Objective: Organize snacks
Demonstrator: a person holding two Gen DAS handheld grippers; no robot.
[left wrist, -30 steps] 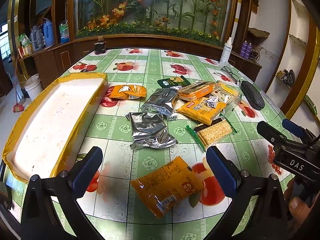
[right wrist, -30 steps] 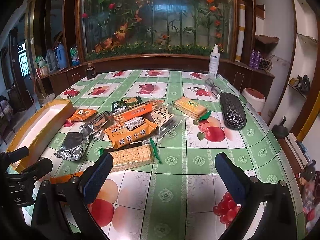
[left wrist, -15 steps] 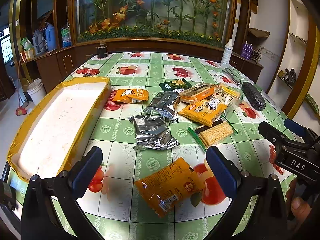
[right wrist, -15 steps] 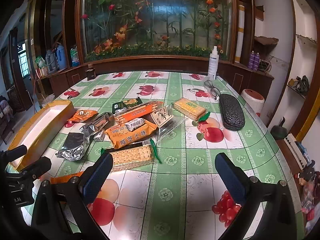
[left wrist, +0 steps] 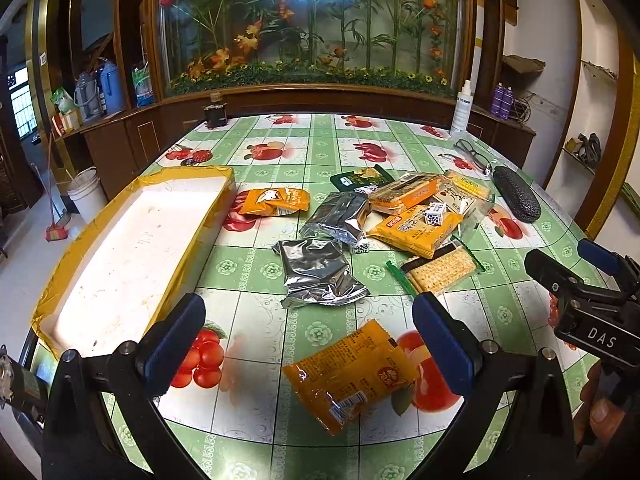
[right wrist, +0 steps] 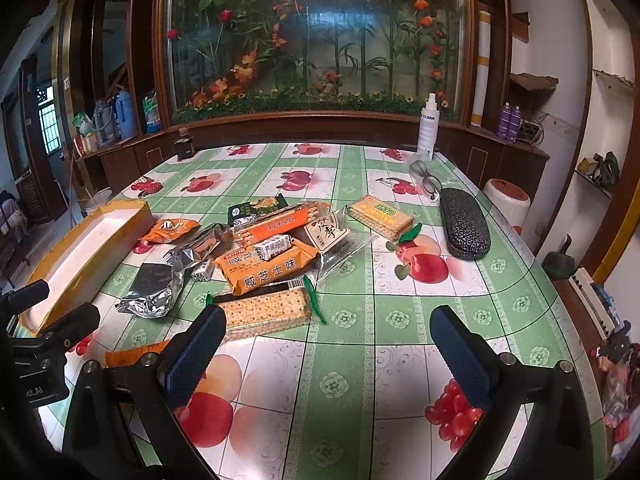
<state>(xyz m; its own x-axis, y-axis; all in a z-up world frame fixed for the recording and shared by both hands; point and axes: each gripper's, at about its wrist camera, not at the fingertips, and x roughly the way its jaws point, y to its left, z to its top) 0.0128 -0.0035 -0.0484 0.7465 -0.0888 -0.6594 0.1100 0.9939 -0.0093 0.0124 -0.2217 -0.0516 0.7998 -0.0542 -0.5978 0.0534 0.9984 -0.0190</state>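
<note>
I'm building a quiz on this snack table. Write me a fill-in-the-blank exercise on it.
1. The yellow-rimmed white foam tray holds ____ snacks.
2. The orange foil snack packet lies between the fingers of the ____ gripper.
3. The right gripper is ____ and holds nothing.
4. The dark textured glasses case lies ____ the tray.

Missing words: no; left; open; outside

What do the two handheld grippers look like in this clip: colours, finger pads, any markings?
Both are black-framed. The left gripper has two blue textured pads on black arms with silver bolts. The right gripper matches it: blue ribbed pads, silver bolts. Seen from the left wrist view, its body carries white "DAS" lettering. No cables or sleeves show.
</note>
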